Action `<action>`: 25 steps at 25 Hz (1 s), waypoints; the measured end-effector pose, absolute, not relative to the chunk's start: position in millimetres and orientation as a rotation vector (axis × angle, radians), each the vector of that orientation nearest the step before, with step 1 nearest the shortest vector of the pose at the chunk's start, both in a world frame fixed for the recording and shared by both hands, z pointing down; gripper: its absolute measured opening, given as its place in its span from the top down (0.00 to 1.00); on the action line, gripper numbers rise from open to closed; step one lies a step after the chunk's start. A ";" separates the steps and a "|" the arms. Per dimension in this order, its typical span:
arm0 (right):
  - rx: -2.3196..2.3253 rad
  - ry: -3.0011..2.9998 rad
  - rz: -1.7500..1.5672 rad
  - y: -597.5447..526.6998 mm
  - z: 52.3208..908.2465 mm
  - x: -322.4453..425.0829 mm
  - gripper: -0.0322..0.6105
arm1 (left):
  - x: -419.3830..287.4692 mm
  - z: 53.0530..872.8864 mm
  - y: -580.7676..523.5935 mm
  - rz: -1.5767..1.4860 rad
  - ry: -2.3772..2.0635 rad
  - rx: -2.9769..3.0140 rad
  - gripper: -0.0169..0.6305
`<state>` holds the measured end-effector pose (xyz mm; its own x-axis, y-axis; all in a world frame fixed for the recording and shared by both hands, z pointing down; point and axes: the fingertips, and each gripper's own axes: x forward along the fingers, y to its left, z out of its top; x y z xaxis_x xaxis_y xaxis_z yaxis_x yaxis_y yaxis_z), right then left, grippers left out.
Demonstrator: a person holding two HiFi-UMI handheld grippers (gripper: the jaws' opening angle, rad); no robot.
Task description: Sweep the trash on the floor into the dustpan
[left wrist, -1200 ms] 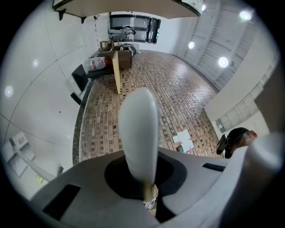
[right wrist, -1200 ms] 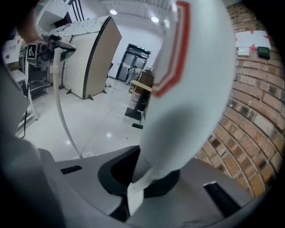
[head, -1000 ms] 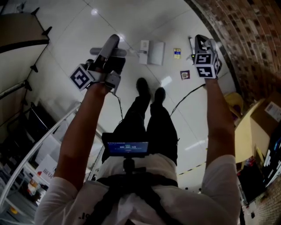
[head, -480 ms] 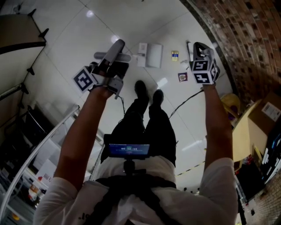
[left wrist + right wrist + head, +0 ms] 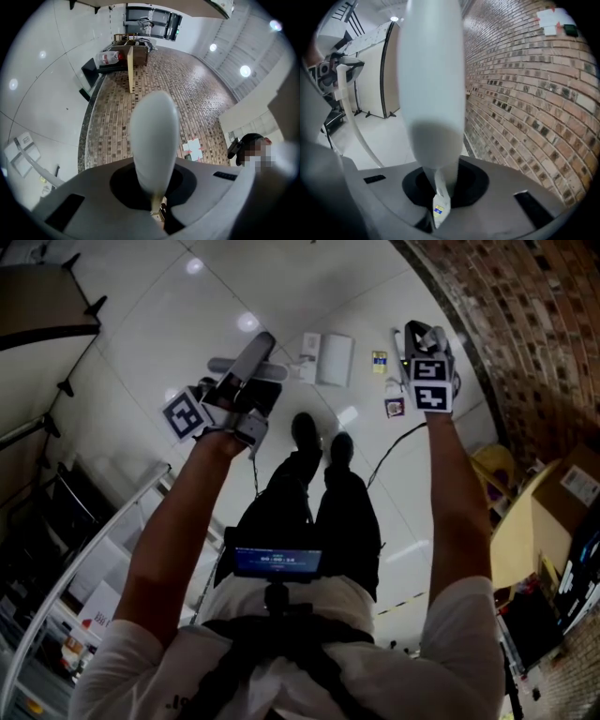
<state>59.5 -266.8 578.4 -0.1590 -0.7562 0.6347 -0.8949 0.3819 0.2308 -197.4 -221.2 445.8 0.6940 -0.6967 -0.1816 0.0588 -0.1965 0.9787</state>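
1. Grey-white left handle (image 5: 153, 136) stands clenched in the left gripper (image 5: 157, 208), whose jaws are tight on it just below its rounded end. Which tool hangs under it I cannot tell.
2. A white flat dustpan (image 5: 335, 359), as I take it, lies on the floor (image 5: 187, 306) ahead of the shoes (image 5: 319, 437), between the two grippers.
3. Trash: a yellow packet (image 5: 378, 358) lies just right of the dustpan. A dark packet (image 5: 395, 407) lies nearer the shoes. Both sit out from the brick wall (image 5: 525, 324).
4. The right gripper (image 5: 438, 206) is clamped on the right handle (image 5: 433, 93), probably the broom's, close by the packets in the head view.
5. To sweep well, keep both grips firm and hold the dustpan's lip flat on the floor. Start each stroke on the wall side of the packets and draw leftward in short, low passes, so the light packets slide in rather than skip past.
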 end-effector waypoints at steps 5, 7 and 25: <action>1.511 -2.009 0.374 -254.7 574.4 53.0 0.94 | -204.5 447.9 -224.4 -0.758 -0.547 1.632 0.97; 1.557 -2.014 0.403 -247.2 572.1 57.2 0.93 | -203.2 447.4 -227.2 -0.755 -0.548 1.637 0.97; 1.880 -2.119 0.862 -194.9 542.7 109.2 0.93 | -205.5 448.6 -230.2 -0.769 -0.605 1.632 0.97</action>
<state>109.2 -194.9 542.7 -0.1843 -0.8490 0.4952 -0.9536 0.0325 -0.2993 -205.5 -230.2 448.6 0.6496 -0.7435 -0.1590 0.0205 -0.1920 0.9812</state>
